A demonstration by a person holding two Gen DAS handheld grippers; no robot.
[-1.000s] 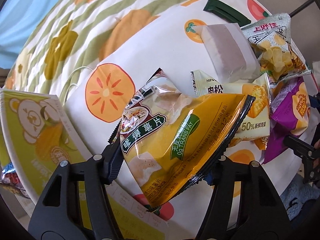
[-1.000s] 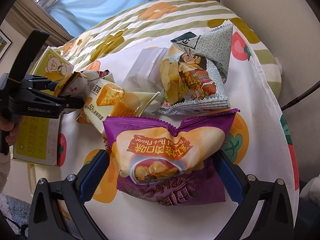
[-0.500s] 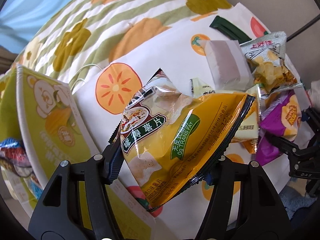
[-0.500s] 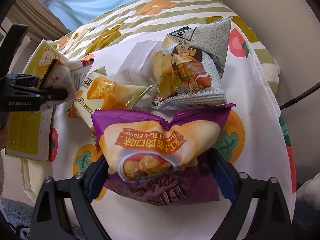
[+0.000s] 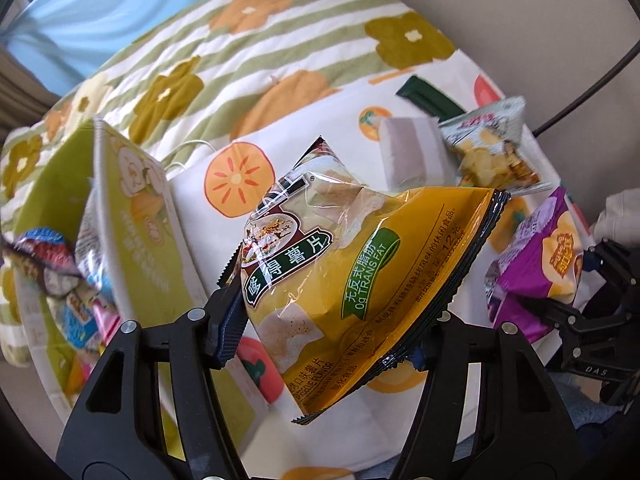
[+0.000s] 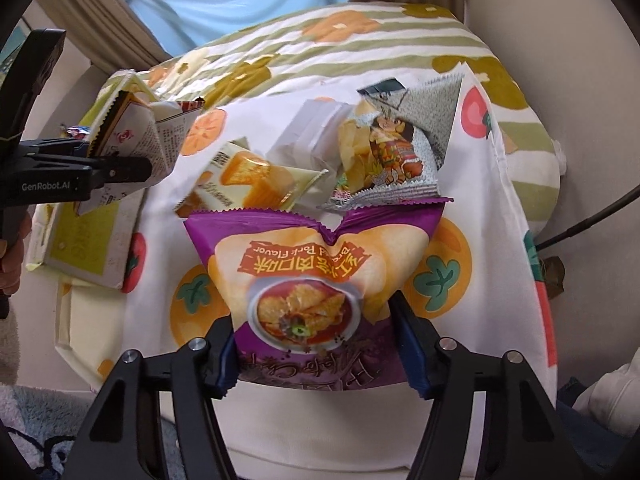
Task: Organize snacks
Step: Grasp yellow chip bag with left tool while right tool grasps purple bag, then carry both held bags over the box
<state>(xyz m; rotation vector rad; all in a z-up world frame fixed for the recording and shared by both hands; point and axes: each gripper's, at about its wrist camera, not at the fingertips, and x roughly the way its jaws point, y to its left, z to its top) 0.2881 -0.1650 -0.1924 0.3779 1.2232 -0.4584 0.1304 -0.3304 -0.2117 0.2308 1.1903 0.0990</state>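
My left gripper (image 5: 324, 332) is shut on a yellow potato chip bag (image 5: 352, 272) and holds it in the air just right of a green bear-print box (image 5: 132, 216) with several snack packets inside. From the right wrist view this bag (image 6: 148, 140) hangs over the box (image 6: 92, 248). My right gripper (image 6: 316, 356) is shut on a purple pork-flavour chip bag (image 6: 312, 276), lifted above the tablecloth; it also shows in the left wrist view (image 5: 540, 264).
On the persimmon-print cloth (image 6: 472, 220) lie a grey cartoon chip bag (image 6: 396, 152), a cake packet (image 6: 248, 180) and a white wrapped packet (image 6: 316, 132). A green-striped quilt (image 5: 248, 48) lies behind. A black cable (image 6: 592, 216) runs at the right.
My left gripper carried the yellow bag left toward the green box. My right gripper closed on the purple bag and lifted it off the cloth.
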